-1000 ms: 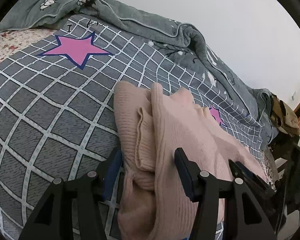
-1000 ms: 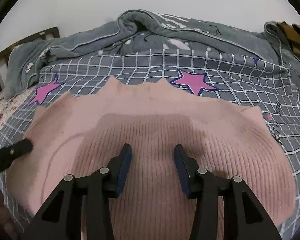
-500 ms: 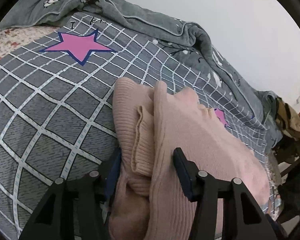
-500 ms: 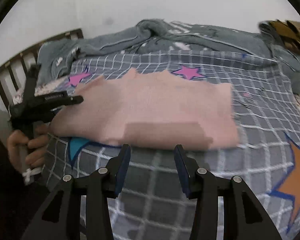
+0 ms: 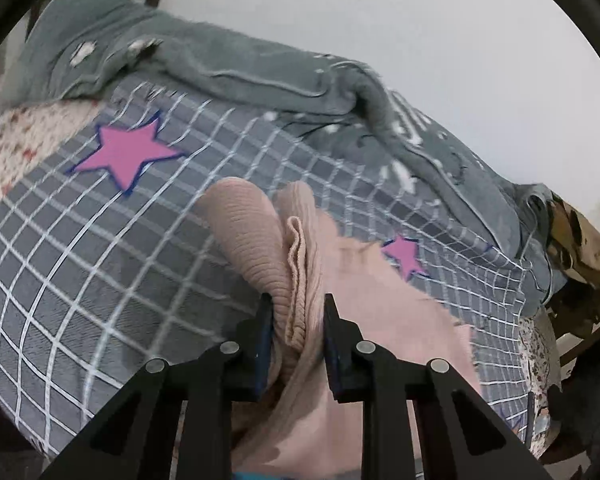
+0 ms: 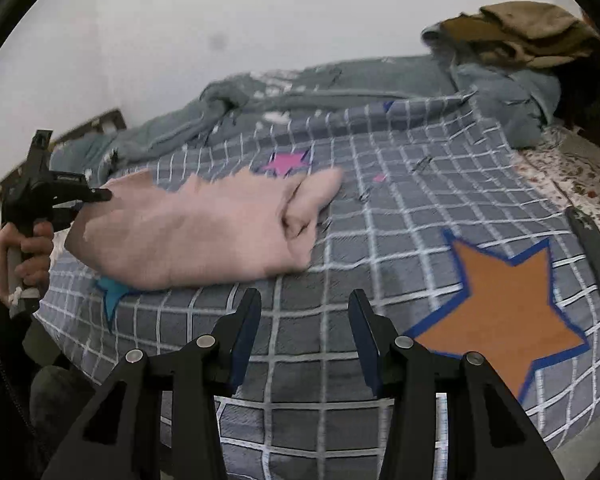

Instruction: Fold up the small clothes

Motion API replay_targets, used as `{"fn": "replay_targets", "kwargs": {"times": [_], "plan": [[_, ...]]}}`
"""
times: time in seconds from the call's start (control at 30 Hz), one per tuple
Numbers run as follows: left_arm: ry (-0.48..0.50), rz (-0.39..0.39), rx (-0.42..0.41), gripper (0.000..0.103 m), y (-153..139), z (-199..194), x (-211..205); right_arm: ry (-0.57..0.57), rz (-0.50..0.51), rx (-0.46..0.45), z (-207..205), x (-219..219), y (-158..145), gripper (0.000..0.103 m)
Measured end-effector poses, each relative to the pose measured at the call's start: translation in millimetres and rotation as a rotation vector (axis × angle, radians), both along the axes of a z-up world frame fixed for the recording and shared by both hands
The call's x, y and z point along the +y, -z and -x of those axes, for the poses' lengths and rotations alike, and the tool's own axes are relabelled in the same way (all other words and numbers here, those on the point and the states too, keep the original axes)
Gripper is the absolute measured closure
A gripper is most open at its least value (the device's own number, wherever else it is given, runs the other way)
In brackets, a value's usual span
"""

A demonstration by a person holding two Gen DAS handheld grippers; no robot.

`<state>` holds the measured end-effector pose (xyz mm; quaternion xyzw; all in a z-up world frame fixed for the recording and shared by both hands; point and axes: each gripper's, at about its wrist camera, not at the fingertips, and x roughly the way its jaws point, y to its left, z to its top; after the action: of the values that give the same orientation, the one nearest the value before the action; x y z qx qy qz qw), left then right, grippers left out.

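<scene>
Left gripper (image 5: 295, 312) closing on bunched edge of pink ribbed sweater (image 5: 260, 240), fabric pinched between pads. Right gripper (image 6: 304, 306) apart, empty; sweater ahead and left, on checked star-print bedspread (image 6: 380, 208).

Left wrist view close over pink sweater (image 5: 360, 320); right wrist view farther back; both share sweater, bedspread (image 6: 380, 208).

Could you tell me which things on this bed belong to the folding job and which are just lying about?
Part of the job:
- pink knit sweater
- left claw, closing on a bunched end of the sweater
- right claw, open, nothing between its fingers

Just lying about:
- grey checked star blanket
- grey-green quilt
- brown clothes pile
</scene>
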<state>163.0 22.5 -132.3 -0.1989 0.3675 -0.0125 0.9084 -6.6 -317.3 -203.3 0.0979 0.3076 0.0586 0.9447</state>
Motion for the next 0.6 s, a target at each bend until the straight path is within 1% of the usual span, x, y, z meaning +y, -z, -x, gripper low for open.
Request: {"fn": "replay_targets", "kwargs": {"times": [0.07, 0.13, 0.17, 0.23, 0.27, 0.33, 0.43, 0.47, 0.5, 0.53, 0.6], "plan": [[0.016, -0.009, -0.016, 0.082, -12, 0, -23, 0.003, -0.028, -0.014, 4, -14, -6, 0.058], [0.048, -0.012, -0.029, 0.082, -23, 0, -57, 0.018, -0.029, -0.026, 8, -27, -10, 0.058], [0.058, -0.017, -0.031, 0.082, -25, -1, -67, 0.029, -0.024, -0.029, 10, -34, -11, 0.058], [0.104, -0.039, -0.035, 0.082, -29, -3, -107, 0.054, -0.016, -0.029, 14, -49, -12, 0.058], [0.122, -0.047, -0.033, 0.082, -28, -3, -119, 0.063, -0.018, -0.028, 15, -54, -13, 0.058], [0.18, -0.076, -0.011, 0.082, -17, -6, -156, 0.084, -0.029, -0.02, 19, -68, -11, 0.058], [0.24, -0.125, 0.05, 0.081, 11, -9, -200, 0.099, -0.04, -0.001, 23, -80, -6, 0.058], [0.248, -0.13, 0.069, 0.08, 19, -10, -207, 0.102, -0.034, 0.009, 23, -82, -3, 0.058], [0.26, -0.124, 0.088, 0.08, 27, -11, -214, 0.102, -0.027, 0.014, 24, -83, -2, 0.058], [0.279, -0.1, 0.11, 0.08, 34, -12, -218, 0.099, -0.017, 0.019, 24, -83, 0, 0.058], [0.318, -0.044, 0.122, 0.08, 36, -14, -218, 0.087, -0.006, 0.023, 23, -81, 1, 0.058]]}}
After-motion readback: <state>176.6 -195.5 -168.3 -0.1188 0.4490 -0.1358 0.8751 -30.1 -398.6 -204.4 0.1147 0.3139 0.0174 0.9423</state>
